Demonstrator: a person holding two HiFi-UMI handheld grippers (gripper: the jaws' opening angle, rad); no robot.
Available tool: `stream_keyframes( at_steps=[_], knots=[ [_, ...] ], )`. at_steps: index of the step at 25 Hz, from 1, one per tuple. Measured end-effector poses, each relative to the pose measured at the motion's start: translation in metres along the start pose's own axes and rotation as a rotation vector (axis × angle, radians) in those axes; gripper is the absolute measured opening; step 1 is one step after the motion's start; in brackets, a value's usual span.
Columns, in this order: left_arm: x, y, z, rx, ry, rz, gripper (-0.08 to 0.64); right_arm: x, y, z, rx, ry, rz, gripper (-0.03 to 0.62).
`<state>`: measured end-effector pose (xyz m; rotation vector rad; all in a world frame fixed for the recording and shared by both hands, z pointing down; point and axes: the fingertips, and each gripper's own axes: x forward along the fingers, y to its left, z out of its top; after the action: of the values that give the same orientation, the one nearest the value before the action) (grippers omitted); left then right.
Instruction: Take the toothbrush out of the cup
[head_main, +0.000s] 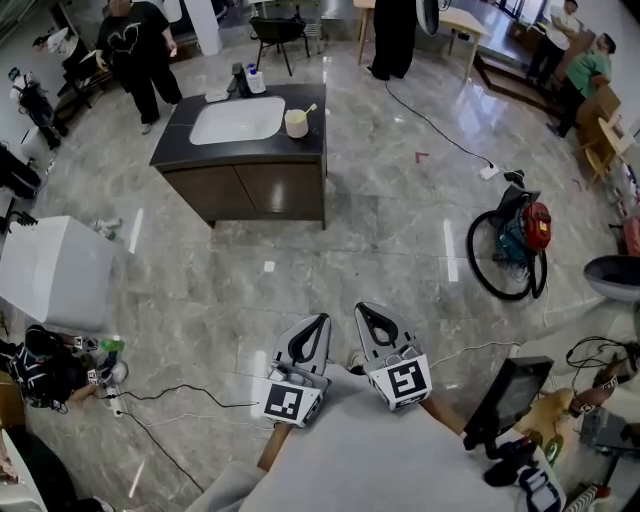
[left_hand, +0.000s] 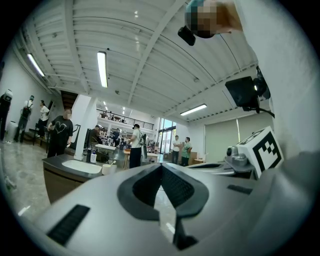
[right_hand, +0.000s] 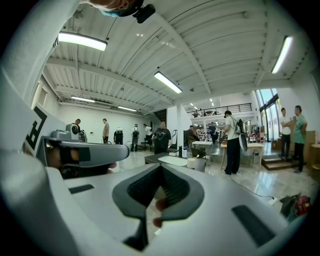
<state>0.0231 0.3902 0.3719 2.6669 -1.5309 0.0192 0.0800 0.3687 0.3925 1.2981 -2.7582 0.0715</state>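
Observation:
A cream cup (head_main: 296, 123) stands on the dark vanity counter (head_main: 178, 131), right of the white basin (head_main: 238, 120), far across the floor from me. The toothbrush (head_main: 310, 108) leans out of it to the right. In the left gripper view the cup (left_hand: 108, 169) is small and distant, and so is the cup (right_hand: 192, 163) in the right gripper view. Both grippers are held side by side close to my body, pointing level toward the vanity. My left gripper (head_main: 323, 320) is shut with nothing in it. My right gripper (head_main: 361, 310) is likewise shut and empty.
Marble floor lies between me and the vanity. A white box (head_main: 55, 270) sits at the left, a wheel with a bag (head_main: 510, 245) at the right, cables (head_main: 170, 395) near my feet. A soap bottle (head_main: 256, 80) stands behind the basin. Several people stand at the back.

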Motion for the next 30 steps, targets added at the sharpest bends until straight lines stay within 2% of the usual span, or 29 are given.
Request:
stream_keyframes(
  at_steps=[2, 6, 14, 19, 24, 30],
  knots=[
    [-0.004, 0.005, -0.001, -0.002, -0.011, -0.007, 0.003, 0.003, 0.001, 0.002, -0.013, -0.005, -0.007, 0.005],
    [-0.011, 0.016, 0.006, -0.037, -0.043, -0.005, 0.003, 0.007, 0.004, -0.001, 0.013, 0.047, -0.033, 0.005],
    [-0.021, 0.034, 0.006, -0.061, -0.039, -0.009, 0.003, 0.017, 0.017, -0.003, -0.006, 0.066, -0.047, 0.005],
    [-0.021, 0.052, 0.001, -0.017, -0.003, 0.002, 0.003, 0.027, 0.022, 0.002, -0.022, 0.043, -0.054, 0.005],
    [-0.018, 0.061, -0.001, -0.024, -0.034, -0.001, 0.003, 0.038, 0.023, 0.006, -0.022, 0.009, -0.038, 0.005],
    [-0.002, 0.067, -0.005, -0.001, -0.02, -0.012, 0.004, 0.05, 0.013, 0.001, -0.031, -0.014, -0.039, 0.005]
  ],
)
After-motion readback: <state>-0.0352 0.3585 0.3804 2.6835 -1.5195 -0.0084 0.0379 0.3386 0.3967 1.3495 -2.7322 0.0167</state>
